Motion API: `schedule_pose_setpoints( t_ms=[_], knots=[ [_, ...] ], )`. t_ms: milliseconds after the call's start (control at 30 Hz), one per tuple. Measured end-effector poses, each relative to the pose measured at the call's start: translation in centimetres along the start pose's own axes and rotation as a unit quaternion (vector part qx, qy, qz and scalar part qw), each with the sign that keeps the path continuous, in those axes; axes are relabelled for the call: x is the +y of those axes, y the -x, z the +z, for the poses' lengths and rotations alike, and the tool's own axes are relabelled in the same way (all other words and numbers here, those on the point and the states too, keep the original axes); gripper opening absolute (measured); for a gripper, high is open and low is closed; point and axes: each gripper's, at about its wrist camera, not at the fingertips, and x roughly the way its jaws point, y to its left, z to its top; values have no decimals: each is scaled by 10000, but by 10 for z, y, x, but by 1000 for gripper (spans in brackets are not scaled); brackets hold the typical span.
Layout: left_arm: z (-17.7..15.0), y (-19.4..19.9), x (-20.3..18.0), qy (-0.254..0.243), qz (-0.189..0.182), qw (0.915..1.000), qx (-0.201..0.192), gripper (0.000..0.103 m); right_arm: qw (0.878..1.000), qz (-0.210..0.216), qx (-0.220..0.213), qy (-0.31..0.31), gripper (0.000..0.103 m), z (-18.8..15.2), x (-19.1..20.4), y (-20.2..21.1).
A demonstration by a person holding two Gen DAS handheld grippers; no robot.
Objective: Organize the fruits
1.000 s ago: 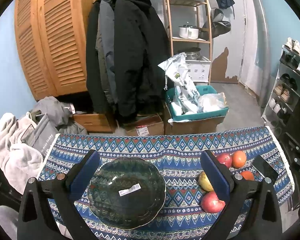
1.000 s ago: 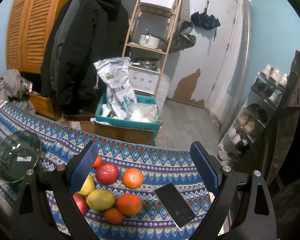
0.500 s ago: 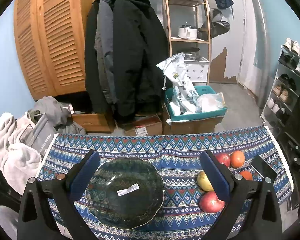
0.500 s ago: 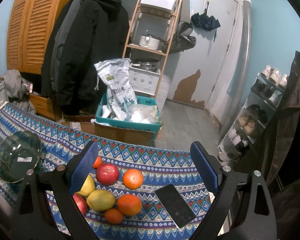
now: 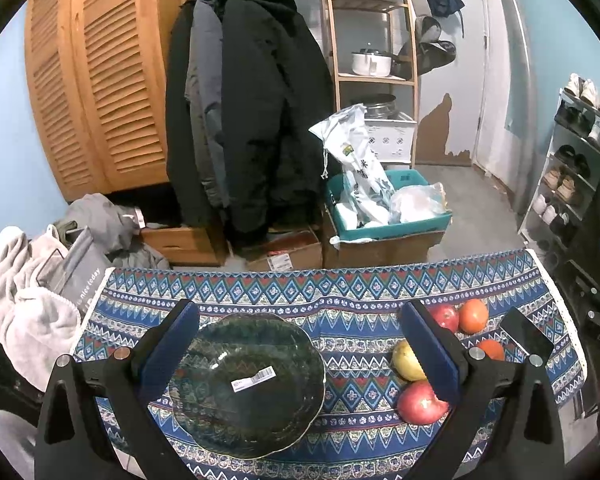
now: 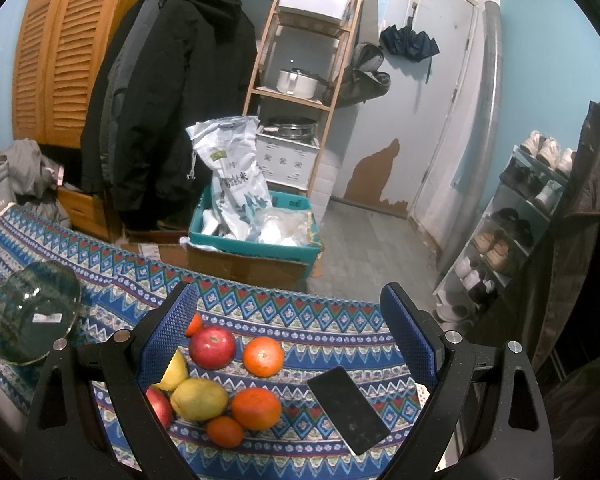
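Glass scalloped bowl [image 5: 246, 384] sits empty between your spread left tongs [image 5: 298, 350]; right tongs [image 6: 288, 330] spread over smooth round fruit [image 6: 212, 348].

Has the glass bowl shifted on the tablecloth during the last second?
No. The glass bowl sits on the same tablecloth bands; only the left camera drifted slightly.

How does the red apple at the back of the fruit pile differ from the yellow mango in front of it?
The red apple is round and deep red; the yellow mango is oval and yellow-green. The apple sits farther back beside an orange; the mango lies nearer, against another orange. Both rest loose on the patterned cloth, outside the glass bowl.
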Motion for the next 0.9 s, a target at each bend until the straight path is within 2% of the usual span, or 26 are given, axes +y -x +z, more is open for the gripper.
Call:
schedule_pose_setpoints(
  t_ms=[433, 700, 900],
  knots=[
    [-6, -11, -9, -85, -29, 9998, 158, 102, 9999, -30, 140, 40, 91, -7, -1, -7],
    [-19, -34, -22, -168, -240, 9979, 585, 102, 9986, 74, 525, 19, 91, -23, -2, -28],
    [-36, -57, -40, -277, -466, 9931, 1040, 102, 9957, 177, 906, 10, 91, -40, -3, -47]
  ],
)
